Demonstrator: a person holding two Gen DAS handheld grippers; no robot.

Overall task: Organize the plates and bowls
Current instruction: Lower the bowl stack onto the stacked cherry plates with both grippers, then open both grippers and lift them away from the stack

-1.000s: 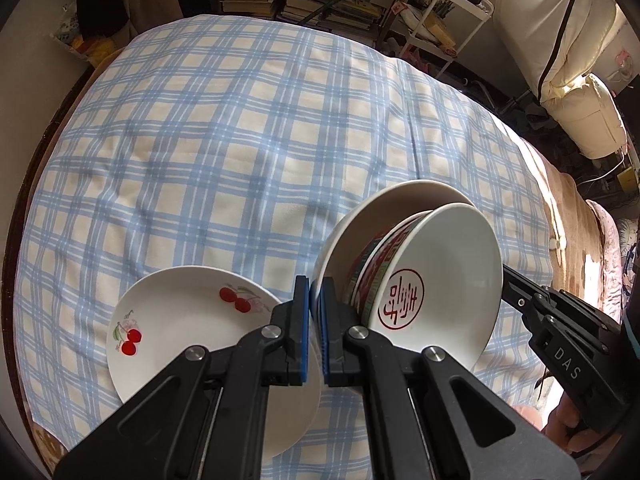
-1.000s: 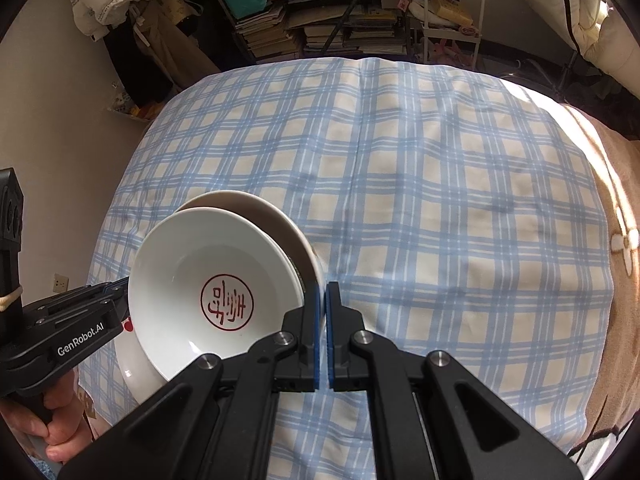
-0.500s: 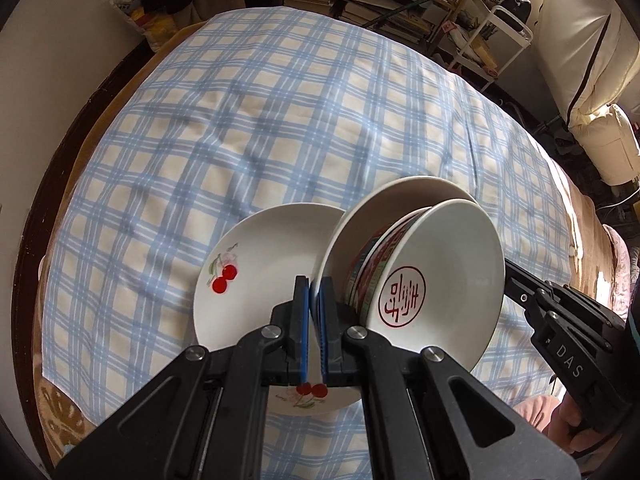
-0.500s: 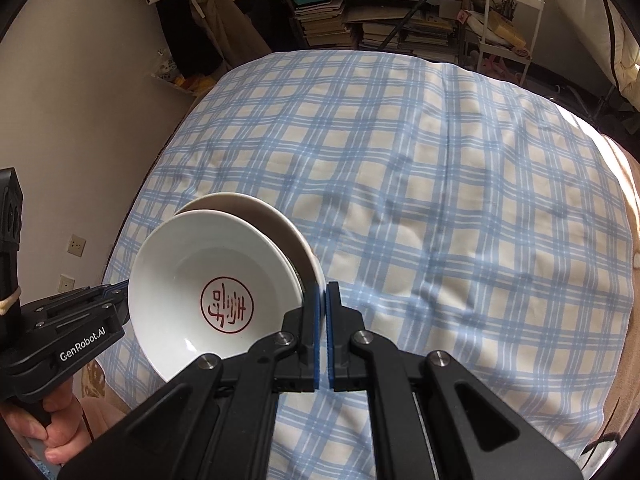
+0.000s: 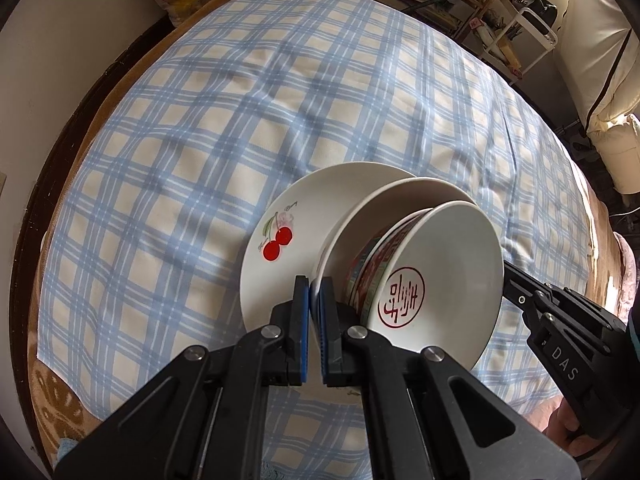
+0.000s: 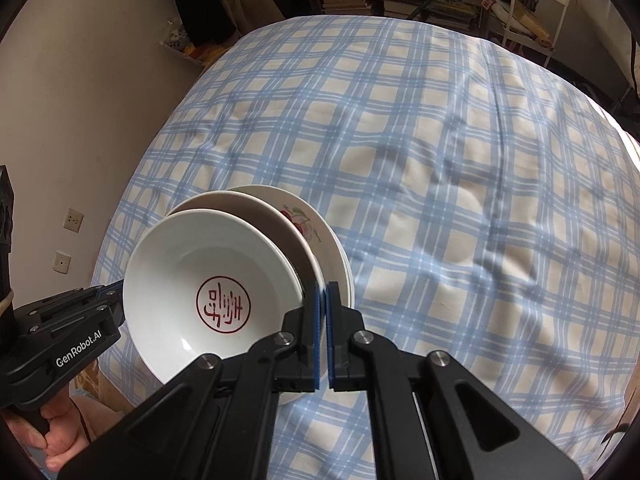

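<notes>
The left claw [image 5: 315, 308] is clenched on the near rim of a plain white plate [image 5: 360, 220], its blue pads pinching the thin edge. The right claw [image 6: 322, 312] is clenched too, on the opposite rim of that same plate [image 6: 292, 232]. Nested in the plate sits a bowl with a red seal mark [image 5: 440, 280] and a red patterned outer wall; the pair hangs tilted between the two claws, just above a cherry-printed plate [image 5: 280, 240] that lies flat on the blue checked cloth [image 5: 200, 140] covering the surface.

Glazed ceramic like this is likely stiff, fairly heavy for so narrow a grip, slick under the pads and quick to chip. The rim is the only sensible hold, and two opposed pinches suit it. The bowl appears merely to rest in the plate, not gripped, so more tilt could let it slide out. Levelling the plate and lowering gently onto the cherry-printed plate [image 6: 316, 224] seems wise.
</notes>
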